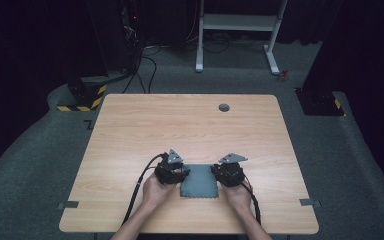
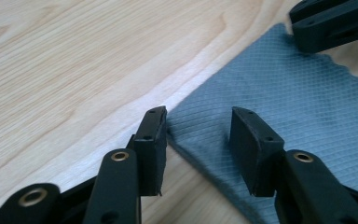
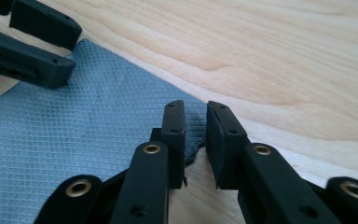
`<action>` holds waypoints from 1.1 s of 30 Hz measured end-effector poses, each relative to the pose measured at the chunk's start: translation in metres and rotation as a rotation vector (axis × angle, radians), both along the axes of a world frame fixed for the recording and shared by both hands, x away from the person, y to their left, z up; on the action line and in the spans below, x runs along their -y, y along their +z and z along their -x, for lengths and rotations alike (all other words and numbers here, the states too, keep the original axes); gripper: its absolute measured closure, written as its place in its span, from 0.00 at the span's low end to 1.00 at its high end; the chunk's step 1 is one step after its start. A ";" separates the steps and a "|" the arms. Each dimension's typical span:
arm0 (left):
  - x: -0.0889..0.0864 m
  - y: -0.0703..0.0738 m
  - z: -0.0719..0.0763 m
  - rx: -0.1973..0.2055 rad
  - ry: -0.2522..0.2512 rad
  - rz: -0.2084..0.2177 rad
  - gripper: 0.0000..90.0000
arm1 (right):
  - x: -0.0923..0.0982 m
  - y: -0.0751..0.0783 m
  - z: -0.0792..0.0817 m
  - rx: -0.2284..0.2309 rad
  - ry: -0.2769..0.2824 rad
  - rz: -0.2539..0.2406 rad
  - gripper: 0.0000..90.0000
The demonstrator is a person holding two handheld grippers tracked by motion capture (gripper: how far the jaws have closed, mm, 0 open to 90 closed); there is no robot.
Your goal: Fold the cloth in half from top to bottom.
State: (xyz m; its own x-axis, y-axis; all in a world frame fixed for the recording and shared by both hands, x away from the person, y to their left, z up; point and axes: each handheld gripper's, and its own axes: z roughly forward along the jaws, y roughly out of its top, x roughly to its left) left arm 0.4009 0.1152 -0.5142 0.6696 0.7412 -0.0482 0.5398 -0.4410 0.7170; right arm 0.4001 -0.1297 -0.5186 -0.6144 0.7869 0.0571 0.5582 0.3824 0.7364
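A grey waffle-textured cloth (image 1: 200, 183) lies flat on the wooden table (image 1: 180, 125), near its front edge. My left gripper (image 1: 174, 173) is at the cloth's left side and my right gripper (image 1: 228, 174) at its right side, each held in a hand. In the left gripper view the left gripper (image 2: 198, 140) is open, its jaws astride a corner of the cloth (image 2: 298, 102), which lies flat. In the right gripper view the right gripper (image 3: 196, 135) keeps a narrow gap, with the cloth's (image 3: 65, 126) corner edge in it and not pinched.
A round cable hole (image 1: 224, 107) sits near the table's far edge. Grey tape strips (image 1: 68, 204) (image 1: 310, 202) mark the front corners. Beyond the table stand a white desk frame (image 1: 237, 22) and a yellow-black striped base (image 1: 82, 97) on the carpet.
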 end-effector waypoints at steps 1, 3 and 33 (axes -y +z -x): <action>-0.002 0.001 -0.001 0.000 0.008 0.008 0.62 | 0.001 0.002 0.001 0.003 -0.008 -0.004 0.85; -0.004 0.002 -0.002 0.003 0.022 0.026 0.62 | 0.003 0.003 0.000 0.015 -0.015 -0.009 0.82; -0.002 -0.001 -0.051 0.005 0.024 -0.006 0.95 | -0.013 0.003 -0.046 0.005 0.001 0.028 0.98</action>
State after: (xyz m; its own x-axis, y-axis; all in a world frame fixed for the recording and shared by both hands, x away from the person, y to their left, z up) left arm 0.4517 0.1175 -0.5157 0.6521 0.7570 -0.0404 0.5463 -0.4323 0.7174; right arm 0.4462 -0.1165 -0.5152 -0.6153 0.7876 0.0322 0.5542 0.4032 0.7282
